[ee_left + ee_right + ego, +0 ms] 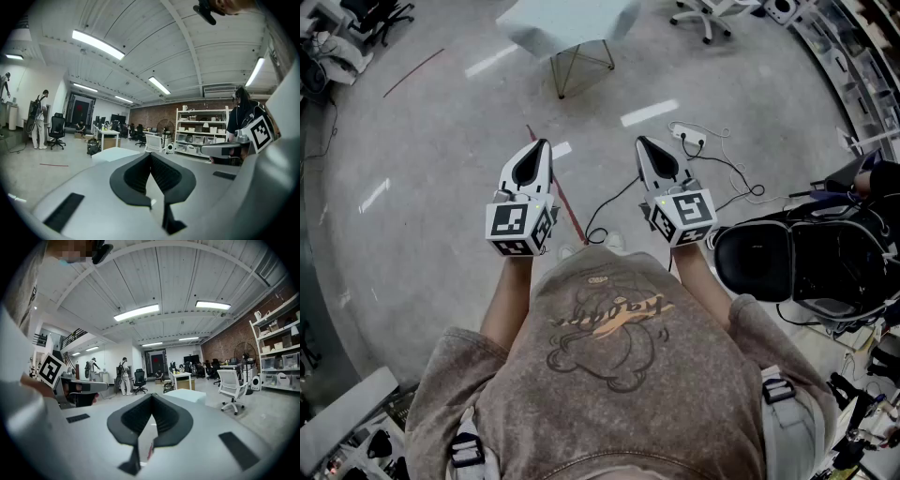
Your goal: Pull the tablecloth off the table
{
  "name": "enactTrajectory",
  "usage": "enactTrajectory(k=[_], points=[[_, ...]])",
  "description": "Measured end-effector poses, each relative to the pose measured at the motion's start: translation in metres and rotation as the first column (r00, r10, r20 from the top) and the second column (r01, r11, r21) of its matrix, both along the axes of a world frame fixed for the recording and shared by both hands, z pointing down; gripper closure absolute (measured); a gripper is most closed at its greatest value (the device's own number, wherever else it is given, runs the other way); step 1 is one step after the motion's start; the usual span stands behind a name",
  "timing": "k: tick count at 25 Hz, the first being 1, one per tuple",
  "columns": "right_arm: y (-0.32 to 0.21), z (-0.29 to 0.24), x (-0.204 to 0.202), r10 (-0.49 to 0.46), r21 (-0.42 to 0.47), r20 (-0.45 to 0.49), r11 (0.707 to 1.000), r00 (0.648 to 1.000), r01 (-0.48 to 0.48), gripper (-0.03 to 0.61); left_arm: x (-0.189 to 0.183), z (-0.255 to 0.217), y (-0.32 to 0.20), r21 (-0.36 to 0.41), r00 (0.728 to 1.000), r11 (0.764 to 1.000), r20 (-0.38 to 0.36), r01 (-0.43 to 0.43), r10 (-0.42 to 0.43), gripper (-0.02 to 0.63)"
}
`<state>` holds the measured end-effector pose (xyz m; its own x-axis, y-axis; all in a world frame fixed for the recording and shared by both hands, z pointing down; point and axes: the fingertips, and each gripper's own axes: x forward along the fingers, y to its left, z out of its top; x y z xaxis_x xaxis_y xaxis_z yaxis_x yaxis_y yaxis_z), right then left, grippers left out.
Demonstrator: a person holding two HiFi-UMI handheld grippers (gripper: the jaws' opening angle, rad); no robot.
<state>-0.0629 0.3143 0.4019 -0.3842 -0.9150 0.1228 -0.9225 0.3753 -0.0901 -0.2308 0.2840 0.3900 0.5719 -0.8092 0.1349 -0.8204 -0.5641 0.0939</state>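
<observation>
The table with its pale tablecloth [567,23] stands some way ahead of me on the concrete floor, with thin metal legs under it. It shows as a white slab past the jaws in the left gripper view [112,153] and in the right gripper view [186,395]. My left gripper [541,148] and right gripper [644,144] are held side by side in front of my chest, pointing toward the table and well short of it. Both are shut with nothing between the jaws, as the left gripper [150,155] and right gripper [151,396] views show.
A red tape line [563,197] runs across the floor between me and the table. A power strip with cables [693,139] lies ahead to the right, and a black chair and bags [787,258] stand at my right. A white office chair [231,386] and shelves [201,133] stand further off.
</observation>
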Motion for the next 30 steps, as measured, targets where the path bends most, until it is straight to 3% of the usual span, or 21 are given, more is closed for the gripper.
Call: enactTrajectory(k=[7,18,30], points=[[-0.015,0.012,0.013,-0.008,0.018,0.013,1.000,1.000,0.007,0.572,0.012,0.016,-0.013,0.005,1.000,1.000,0.000,0.029,-0.029,0.595],[-0.026,0.023,0.076,-0.015,-0.008,0.060,1.000,0.998,0.016,0.572,0.061,0.012,-0.022,0.006,0.996,0.997,0.013,0.083,-0.083,0.595],[-0.111,0.046,0.092,-0.024,-0.053,0.080,0.998,0.997,0.028,0.572,0.081,0.028,-0.112,-0.018,0.996,0.995,0.011,0.094,-0.094,0.595]])
